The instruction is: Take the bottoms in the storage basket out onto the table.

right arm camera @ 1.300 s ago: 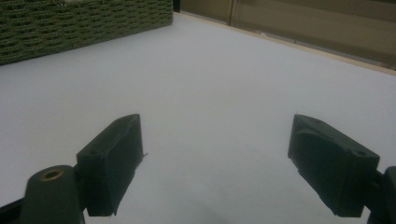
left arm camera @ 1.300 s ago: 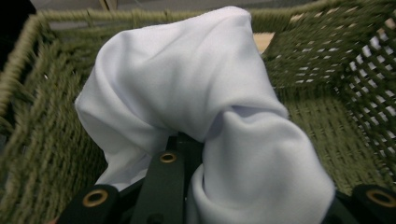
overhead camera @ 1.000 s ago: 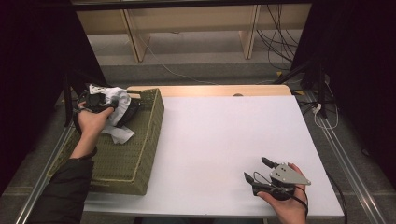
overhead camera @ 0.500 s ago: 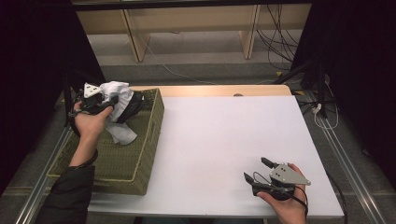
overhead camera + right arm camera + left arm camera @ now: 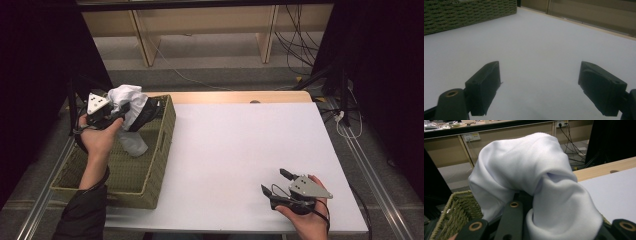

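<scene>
White counter (image 5: 240, 150), flat and smooth. Woven olive basket (image 5: 150, 170), rectangular, at its left edge. Left gripper (image 5: 117, 112), forearm extended, raised over the basket's far end, jaws clenched on a soft crumpled white cloth (image 5: 531, 177) hanging into it. Right gripper (image 5: 277, 182) rests near the counter's front right, jaws spread, empty.

— Soft white cloth (image 5: 529, 177), matt, smooth-knit, folding in thick rolls. Coarse woven basket (image 5: 150, 165), olive fibre, rough and ribbed.

— Matt white table (image 5: 240, 145), smooth like laminate; pale wood strip (image 5: 280, 97) along the far edge. Black jaws on the right gripper (image 5: 539, 87), dull plastic look, brassy metal rivet. Grey plate on the left gripper (image 5: 114, 116), flat matt finish.
</scene>
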Demonstrator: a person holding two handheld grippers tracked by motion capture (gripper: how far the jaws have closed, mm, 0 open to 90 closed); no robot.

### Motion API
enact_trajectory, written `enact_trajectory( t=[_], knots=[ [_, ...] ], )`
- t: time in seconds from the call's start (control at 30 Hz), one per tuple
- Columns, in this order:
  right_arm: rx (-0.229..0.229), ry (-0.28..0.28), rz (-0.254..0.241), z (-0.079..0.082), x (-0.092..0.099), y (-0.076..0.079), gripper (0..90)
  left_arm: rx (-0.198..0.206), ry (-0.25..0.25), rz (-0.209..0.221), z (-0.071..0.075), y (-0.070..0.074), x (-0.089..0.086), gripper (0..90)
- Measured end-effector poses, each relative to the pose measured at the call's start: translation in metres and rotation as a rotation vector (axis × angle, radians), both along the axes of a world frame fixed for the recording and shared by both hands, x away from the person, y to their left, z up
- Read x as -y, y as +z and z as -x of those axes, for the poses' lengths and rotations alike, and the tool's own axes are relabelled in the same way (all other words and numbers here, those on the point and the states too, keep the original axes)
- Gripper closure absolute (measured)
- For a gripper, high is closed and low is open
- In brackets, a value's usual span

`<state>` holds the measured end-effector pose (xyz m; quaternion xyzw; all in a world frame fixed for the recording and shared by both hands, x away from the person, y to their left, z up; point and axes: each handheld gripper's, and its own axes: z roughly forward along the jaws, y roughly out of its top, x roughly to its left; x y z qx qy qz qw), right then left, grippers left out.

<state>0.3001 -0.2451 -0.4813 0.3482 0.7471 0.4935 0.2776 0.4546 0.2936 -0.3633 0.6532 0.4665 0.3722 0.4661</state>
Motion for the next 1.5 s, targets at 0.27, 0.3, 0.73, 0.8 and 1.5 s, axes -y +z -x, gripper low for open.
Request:
enact_trajectory(
  t=[0.27,0.3,0.73,0.8,1.5],
  knots=[
    [-0.002,-0.007,0.002,0.000,0.001,0.001,18.8,0.041,-0.016,0.015,0.010,0.006,0.002,74.6],
    [0.003,-0.005,-0.004,0.000,0.001,0.000,18.7,0.045,-0.019,0.015,0.011,0.007,0.002,74.6],
    [0.005,-0.011,-0.010,0.000,0.002,0.000,18.6,0.107,-0.040,0.024,0.019,0.018,0.009,74.6],
    [0.006,-0.011,-0.010,0.000,0.002,0.000,18.6,0.115,-0.046,0.027,0.021,0.020,0.010,74.6],
    [0.015,-0.013,-0.013,0.000,0.002,0.000,18.1,0.187,-0.079,0.043,0.037,0.040,0.017,74.6]
  ],
)
